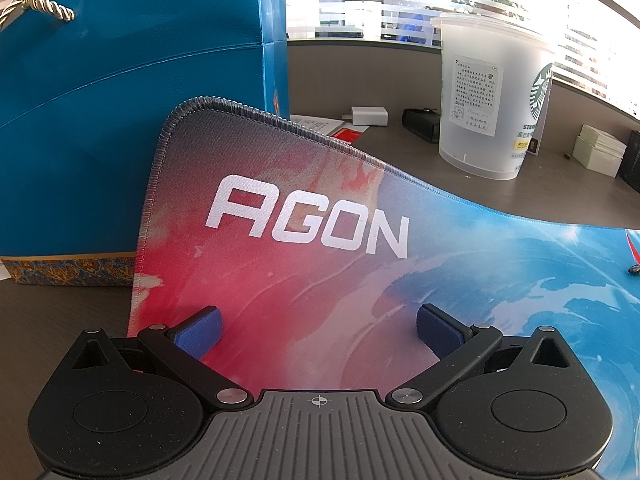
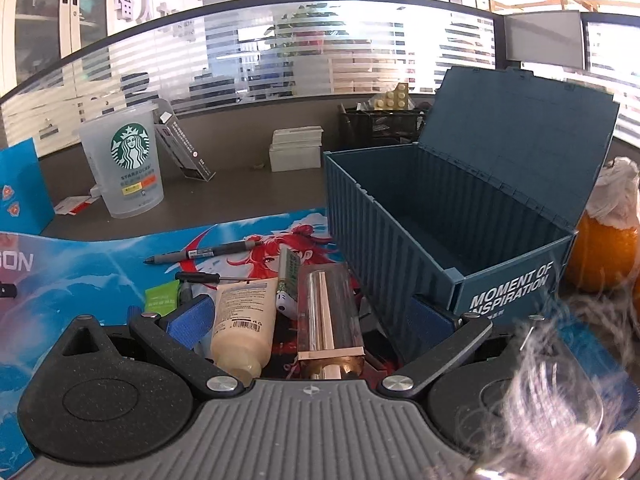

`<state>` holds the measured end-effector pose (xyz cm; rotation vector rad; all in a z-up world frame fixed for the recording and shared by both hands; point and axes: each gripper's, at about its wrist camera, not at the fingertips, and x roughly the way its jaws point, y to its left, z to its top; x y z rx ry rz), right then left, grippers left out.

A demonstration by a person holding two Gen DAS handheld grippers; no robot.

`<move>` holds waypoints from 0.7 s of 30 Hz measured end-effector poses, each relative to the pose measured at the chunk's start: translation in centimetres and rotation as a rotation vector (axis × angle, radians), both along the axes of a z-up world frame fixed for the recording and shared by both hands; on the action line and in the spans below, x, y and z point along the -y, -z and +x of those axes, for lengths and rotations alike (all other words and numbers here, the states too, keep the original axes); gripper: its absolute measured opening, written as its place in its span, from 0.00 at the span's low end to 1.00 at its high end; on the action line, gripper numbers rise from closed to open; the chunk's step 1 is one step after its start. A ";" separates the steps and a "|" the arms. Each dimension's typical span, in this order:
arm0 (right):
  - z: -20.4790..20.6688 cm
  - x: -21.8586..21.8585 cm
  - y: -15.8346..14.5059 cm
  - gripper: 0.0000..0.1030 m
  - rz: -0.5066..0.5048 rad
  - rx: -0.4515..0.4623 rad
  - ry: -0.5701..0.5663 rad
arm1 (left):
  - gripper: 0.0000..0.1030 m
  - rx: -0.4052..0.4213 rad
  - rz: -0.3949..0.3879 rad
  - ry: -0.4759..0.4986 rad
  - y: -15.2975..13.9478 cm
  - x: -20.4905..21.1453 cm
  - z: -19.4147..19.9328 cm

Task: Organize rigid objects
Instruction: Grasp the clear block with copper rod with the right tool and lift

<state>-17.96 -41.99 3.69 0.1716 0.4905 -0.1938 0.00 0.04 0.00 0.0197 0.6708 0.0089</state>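
The right tool (image 2: 308,320) hangs with its blue pads spread wide, gripping nothing, low over a huddle of small things on the printed mat (image 2: 80,280): a beige cream tube (image 2: 242,320), a clear bottle with a gold core (image 2: 330,312) and a slim green-and-white item (image 2: 289,276) between them. The bottle looks hard, smooth and likely slippery, perhaps glass, so it wants a square pinch across its middle; the tube should give a little and is best taken near its stiff cap end. A pen (image 2: 204,254) and a small screwdriver (image 2: 200,277) lie farther out, light and thin. The blue container box (image 2: 400,216) stands just beside the heap with its lid thrown back and nothing visible inside, its near wall the edge to clear. The left tool (image 1: 318,330), also spread and empty, sits over the mat's curled corner near a blue gift bag (image 1: 120,120) and a frosted cup (image 1: 488,100) on the bench (image 1: 400,152)
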 end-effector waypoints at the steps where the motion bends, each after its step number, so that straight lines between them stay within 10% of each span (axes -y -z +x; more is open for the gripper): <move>1: 0.2 0.0 0.1 0.99 0.003 -0.005 0.001 | 1.00 0.000 0.000 0.000 0.0 0.0 0.0; 6: 0.7 0.8 1.1 0.48 0.043 -0.030 0.017 | 1.00 0.000 0.000 0.000 0.0 0.0 0.0; 12: 1.6 2.4 2.6 0.47 0.109 -0.088 0.042 | 1.00 0.000 0.000 0.000 0.0 0.0 0.0; 21: 2.5 -0.1 3.0 0.34 -0.118 -0.126 -0.011 | 1.00 0.000 0.000 0.000 0.0 0.0 0.0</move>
